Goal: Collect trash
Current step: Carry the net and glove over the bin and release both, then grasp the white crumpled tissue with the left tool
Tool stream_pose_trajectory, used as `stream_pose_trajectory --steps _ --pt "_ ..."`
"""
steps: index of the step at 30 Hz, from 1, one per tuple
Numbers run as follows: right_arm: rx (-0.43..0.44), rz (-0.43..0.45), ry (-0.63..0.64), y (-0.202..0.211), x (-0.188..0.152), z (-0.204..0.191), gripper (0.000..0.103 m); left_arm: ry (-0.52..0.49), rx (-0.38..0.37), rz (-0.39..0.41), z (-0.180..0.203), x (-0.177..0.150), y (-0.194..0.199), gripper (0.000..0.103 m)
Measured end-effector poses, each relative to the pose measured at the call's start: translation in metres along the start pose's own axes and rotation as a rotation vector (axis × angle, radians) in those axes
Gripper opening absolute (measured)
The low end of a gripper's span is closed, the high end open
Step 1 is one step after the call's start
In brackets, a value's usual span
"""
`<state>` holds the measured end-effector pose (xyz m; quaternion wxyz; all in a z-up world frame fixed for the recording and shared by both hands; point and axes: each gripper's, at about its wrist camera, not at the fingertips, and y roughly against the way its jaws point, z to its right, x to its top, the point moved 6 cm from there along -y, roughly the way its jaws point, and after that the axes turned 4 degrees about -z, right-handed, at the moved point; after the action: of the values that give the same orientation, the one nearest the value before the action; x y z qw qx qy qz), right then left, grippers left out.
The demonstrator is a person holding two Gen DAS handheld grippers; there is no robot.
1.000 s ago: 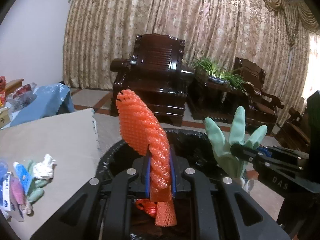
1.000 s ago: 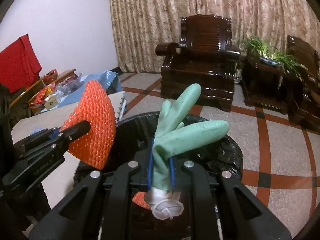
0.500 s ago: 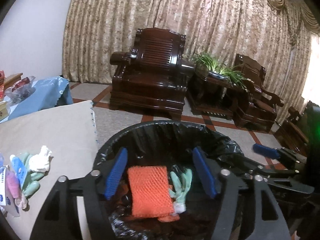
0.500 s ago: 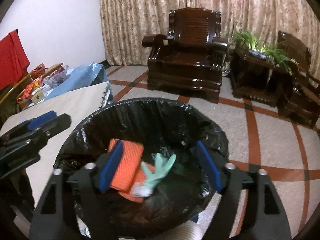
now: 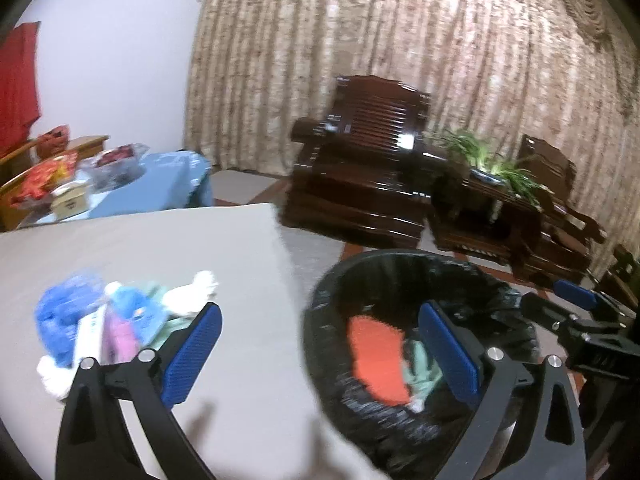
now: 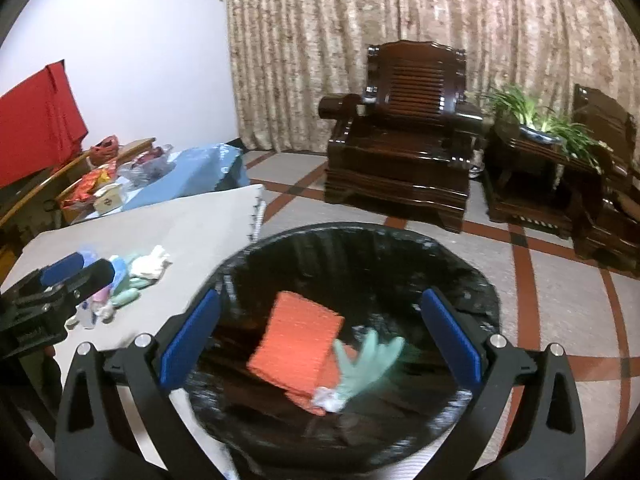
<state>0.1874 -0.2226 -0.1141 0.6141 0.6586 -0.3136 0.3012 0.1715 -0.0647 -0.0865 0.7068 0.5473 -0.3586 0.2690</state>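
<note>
Between loads: both grippers empty, more trash left on table

Trash pile lies on table; left gripper, fingers spread, hangs near it; bin holds orange net and glove under right gripper, also spread; next: reach pile, pinch

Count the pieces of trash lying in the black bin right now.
2: an orange foam net on the left and a green glove against its right edge, both inside the bin. More may sit hidden beneath them.
</note>
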Motion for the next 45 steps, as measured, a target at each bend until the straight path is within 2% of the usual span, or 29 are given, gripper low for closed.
stream_pose_trajectory --steps 12,19,27,33,45 --pt "0.115 0.022 0.102 -0.016 0.012 -0.103 0.098 0.091 0.183 0.026 -0.105 -0.021 0.041 0.097" --pt "0.179 0.019 0.172 -0.034 0.006 -0.165 0.098 0.13 0.295 0.038 -0.164 -0.031 0.061 0.097" --pt "0.232 -0.015 0.209 -0.063 -0.012 -0.222 0.098 0.185 0.397 0.003 -0.223 -0.058 0.068 0.095" --pt "0.236 -0.041 0.223 -0.081 -0.021 -0.236 0.098 0.224 0.431 -0.043 -0.252 -0.078 0.059 0.092" --pt "0.225 -0.085 0.252 -0.107 -0.033 -0.247 0.098 0.271 0.425 -0.126 -0.272 -0.098 0.025 0.087"
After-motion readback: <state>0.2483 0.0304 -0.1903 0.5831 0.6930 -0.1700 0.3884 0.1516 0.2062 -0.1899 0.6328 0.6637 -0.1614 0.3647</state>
